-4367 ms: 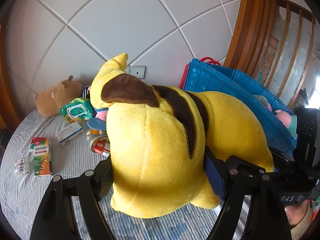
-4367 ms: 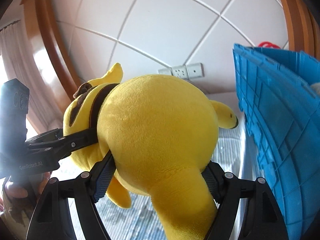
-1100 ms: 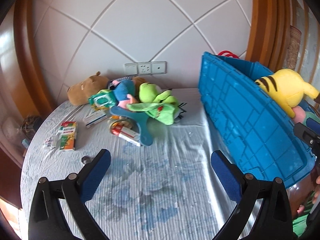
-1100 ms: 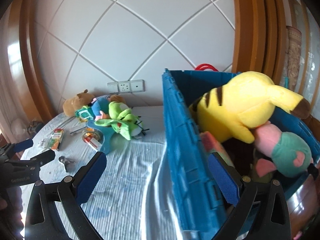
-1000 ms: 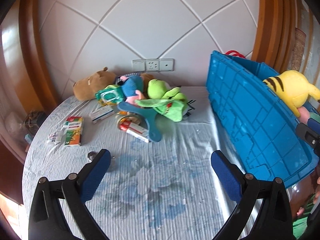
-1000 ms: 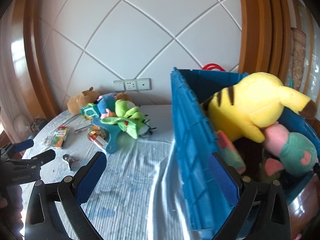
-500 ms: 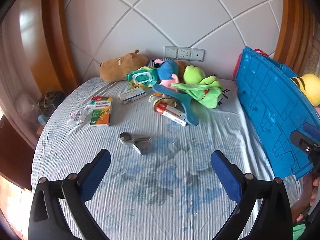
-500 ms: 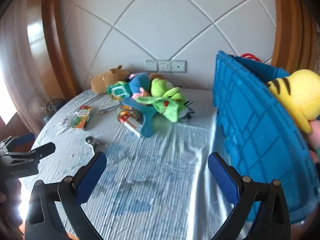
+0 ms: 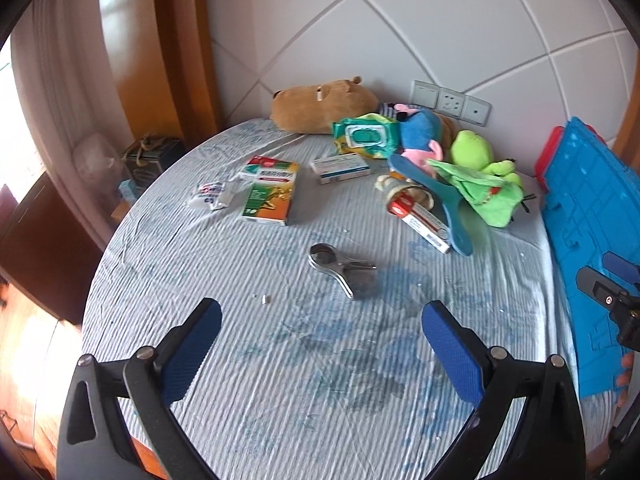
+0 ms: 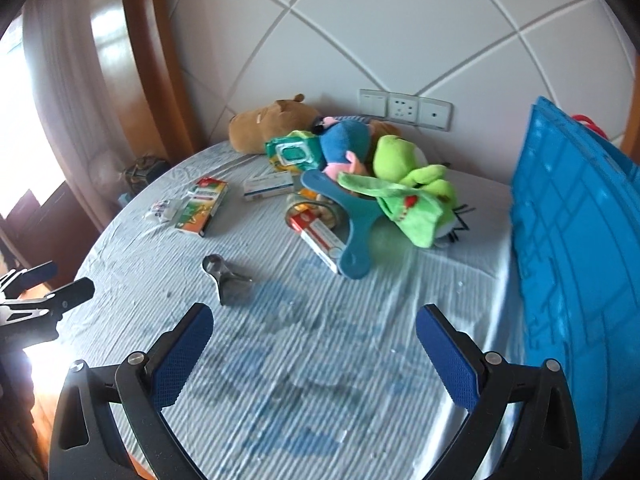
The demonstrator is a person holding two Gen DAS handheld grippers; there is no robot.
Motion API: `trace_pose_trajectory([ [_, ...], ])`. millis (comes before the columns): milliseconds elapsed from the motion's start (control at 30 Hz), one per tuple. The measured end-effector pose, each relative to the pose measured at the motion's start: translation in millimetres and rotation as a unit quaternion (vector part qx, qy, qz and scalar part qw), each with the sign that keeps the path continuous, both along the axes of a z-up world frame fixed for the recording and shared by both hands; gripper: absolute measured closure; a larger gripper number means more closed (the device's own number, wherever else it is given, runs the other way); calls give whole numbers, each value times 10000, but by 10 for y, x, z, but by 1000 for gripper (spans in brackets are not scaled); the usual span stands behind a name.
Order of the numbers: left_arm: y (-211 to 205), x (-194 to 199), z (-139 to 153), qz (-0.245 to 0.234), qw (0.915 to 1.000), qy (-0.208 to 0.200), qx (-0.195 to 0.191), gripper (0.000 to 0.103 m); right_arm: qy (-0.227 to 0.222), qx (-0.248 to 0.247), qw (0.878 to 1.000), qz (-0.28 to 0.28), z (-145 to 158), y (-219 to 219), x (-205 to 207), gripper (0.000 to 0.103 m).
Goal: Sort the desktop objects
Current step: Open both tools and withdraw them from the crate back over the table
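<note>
Both grippers hang open and empty over the near part of a round table with a striped cloth [image 9: 304, 380]. My left gripper [image 9: 320, 320] faces a metal clip [image 9: 336, 265] just ahead. My right gripper [image 10: 314, 322] sees the same metal clip [image 10: 228, 276] to its front left. Further back lies a pile: a green frog plush [image 9: 480, 176], a blue and pink plush [image 9: 420, 132], a brown plush [image 9: 324, 104], a wipes pack [image 9: 366, 136], a blue paddle [image 10: 352, 216], a red and white box [image 9: 422, 220], a white box [image 9: 340, 166] and an orange and green box [image 9: 270, 194].
A blue plastic crate [image 10: 580, 264] stands at the table's right edge, its wall facing me. A small sachet [image 9: 210, 196] lies at the left. Wall sockets [image 10: 404, 110] sit behind the pile. The left gripper's tip [image 10: 48, 300] shows at the right wrist view's left edge.
Both grippers let go of the yellow plush, which went into the crate. Since then both have swung left, away from the crate and toward the table's middle; the metal clip has come into view.
</note>
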State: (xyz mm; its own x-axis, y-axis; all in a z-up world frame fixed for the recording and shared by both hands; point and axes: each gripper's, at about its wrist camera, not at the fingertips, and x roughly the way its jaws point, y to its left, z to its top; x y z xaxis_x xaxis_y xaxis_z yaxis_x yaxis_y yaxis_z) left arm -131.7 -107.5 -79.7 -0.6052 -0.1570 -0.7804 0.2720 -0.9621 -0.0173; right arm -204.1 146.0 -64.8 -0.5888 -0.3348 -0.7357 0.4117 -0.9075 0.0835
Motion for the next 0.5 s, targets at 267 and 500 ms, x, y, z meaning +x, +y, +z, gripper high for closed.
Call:
trace_pose_trajectory([
  [267,-213,-238,-195,436,9987,-264,-23,1,-246,-20,9992,326,-258,-203,-443,0],
  [500,-281,-593,-531,328,9976,-606,79,1,-497,100,9981,348,-521,-349,-818,0],
])
